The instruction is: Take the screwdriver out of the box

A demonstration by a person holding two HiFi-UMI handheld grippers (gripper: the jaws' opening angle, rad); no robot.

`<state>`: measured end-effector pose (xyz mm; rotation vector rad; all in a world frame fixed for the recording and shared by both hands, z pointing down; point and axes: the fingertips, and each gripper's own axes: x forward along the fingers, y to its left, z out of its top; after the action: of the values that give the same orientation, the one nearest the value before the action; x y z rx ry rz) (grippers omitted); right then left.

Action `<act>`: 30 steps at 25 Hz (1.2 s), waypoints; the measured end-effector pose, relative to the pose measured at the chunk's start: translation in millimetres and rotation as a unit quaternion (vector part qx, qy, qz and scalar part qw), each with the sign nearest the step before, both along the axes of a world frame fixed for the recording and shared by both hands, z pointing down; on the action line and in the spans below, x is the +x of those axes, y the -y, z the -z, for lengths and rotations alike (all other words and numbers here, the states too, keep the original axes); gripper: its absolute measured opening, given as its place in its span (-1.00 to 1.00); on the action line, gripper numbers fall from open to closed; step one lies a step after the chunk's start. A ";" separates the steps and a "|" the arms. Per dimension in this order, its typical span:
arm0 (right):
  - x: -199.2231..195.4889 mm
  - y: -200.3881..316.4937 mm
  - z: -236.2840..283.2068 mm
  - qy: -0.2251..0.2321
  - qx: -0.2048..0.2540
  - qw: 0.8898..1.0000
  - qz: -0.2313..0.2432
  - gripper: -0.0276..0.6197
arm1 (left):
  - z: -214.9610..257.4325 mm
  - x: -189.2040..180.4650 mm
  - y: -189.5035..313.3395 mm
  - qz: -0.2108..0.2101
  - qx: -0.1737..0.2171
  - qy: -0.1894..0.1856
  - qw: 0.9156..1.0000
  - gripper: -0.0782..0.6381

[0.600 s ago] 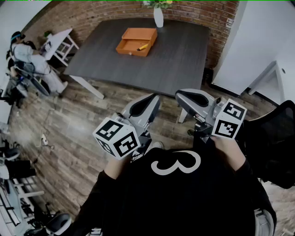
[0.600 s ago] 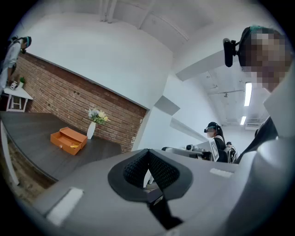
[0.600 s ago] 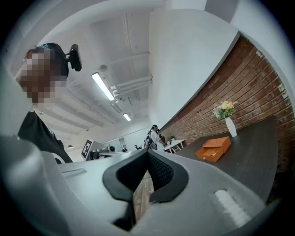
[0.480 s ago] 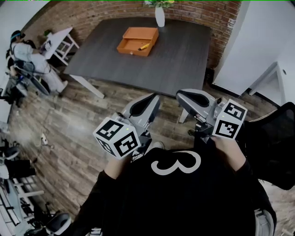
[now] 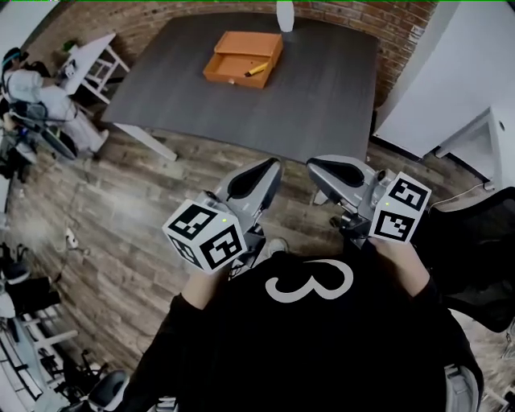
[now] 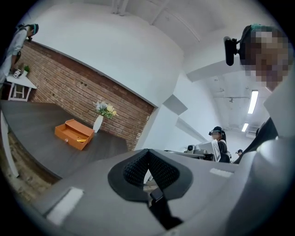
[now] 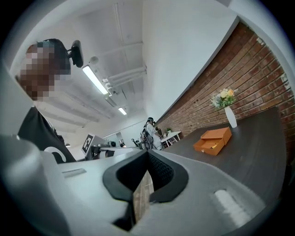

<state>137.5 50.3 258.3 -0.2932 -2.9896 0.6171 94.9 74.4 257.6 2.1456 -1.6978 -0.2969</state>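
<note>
An open orange box (image 5: 241,58) lies on the far part of a dark grey table (image 5: 322,88). A yellow-handled screwdriver (image 5: 257,69) rests in its tray. Both grippers are held level in front of my chest, over the wooden floor and well short of the table. The left gripper (image 5: 256,179) is shut with nothing in it, its pads meeting (image 6: 148,152). The right gripper (image 5: 336,170) also looks shut and empty (image 7: 147,153). The box appears small and distant in the left gripper view (image 6: 73,134) and the right gripper view (image 7: 213,140).
A white vase (image 5: 285,14) with flowers stands behind the box by the brick wall. A small white side table (image 5: 88,68) and a seated person (image 5: 32,96) are at the left. A black chair (image 5: 483,257) and a white desk (image 5: 483,137) are at the right.
The table and box have shifted up and slightly closer in the head view, as I step towards them. Both grippers stay shut in front of my chest.
</note>
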 end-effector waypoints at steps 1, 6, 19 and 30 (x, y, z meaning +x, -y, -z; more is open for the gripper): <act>-7.4 0.6 -2.4 -0.004 0.000 1.000 0.001 -0.91 | -3.5 -7.7 1.7 0.001 -0.004 -0.003 1.000 -0.77; -48.4 9.5 -11.4 -0.016 -0.020 1.000 0.008 -0.91 | -16.7 -45.3 9.8 -0.009 -0.028 0.002 1.000 -0.78; -118.8 25.6 -23.0 -0.025 -0.015 0.999 0.017 -0.91 | -29.1 -120.7 19.9 -0.018 -0.031 0.016 0.999 -0.79; -175.8 80.8 -40.8 -0.024 -0.052 0.998 0.017 -0.91 | -44.6 -171.7 72.1 -0.020 -0.051 0.004 0.998 -0.78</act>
<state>-38.4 -30.5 299.1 -0.3296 -2.9064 0.7669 -76.7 2.4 302.2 2.1050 -1.6366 -0.1861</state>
